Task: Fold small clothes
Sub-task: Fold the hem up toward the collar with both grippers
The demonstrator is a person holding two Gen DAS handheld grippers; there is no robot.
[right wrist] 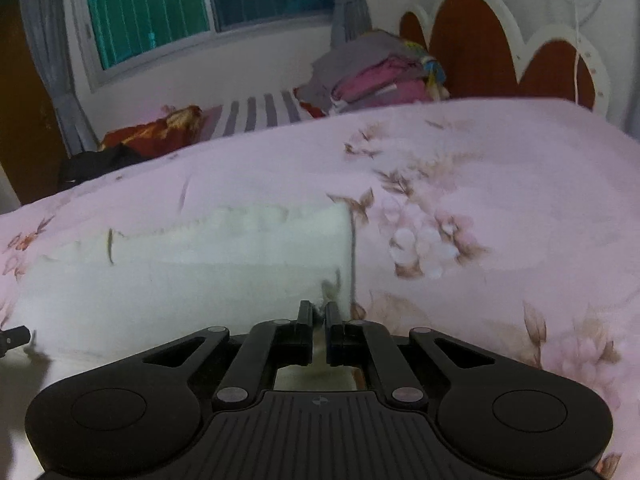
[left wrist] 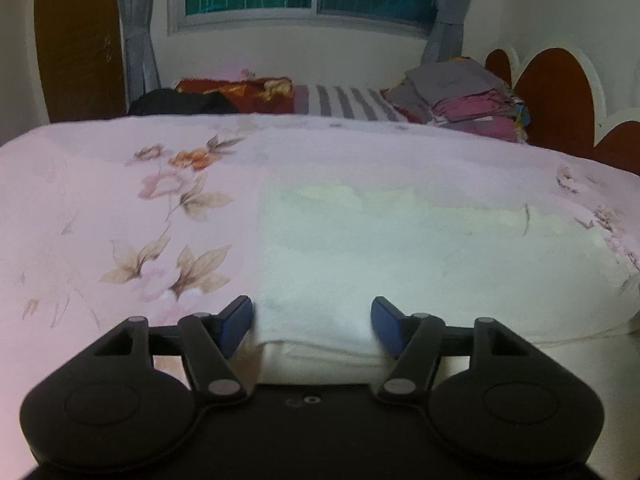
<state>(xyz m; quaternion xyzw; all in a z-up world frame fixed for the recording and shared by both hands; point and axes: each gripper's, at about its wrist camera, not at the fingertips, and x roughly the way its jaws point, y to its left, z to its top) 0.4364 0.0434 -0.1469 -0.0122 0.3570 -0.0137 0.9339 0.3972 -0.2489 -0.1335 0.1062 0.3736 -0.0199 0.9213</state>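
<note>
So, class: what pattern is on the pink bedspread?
The bedspread has brown-leaved flowers, clearest in the left wrist view.

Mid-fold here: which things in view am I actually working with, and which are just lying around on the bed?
In play:
white cloth
left hand-held gripper, open at its near edge
right hand-held gripper, shut on its corner
floral bedspread, the work surface

Lying about:
stack of folded clothes
red patterned blanket
black garment

Bedspread (left wrist: 120, 208) lies open; clothes pile (left wrist: 464, 96) blocks the far corner.
</note>
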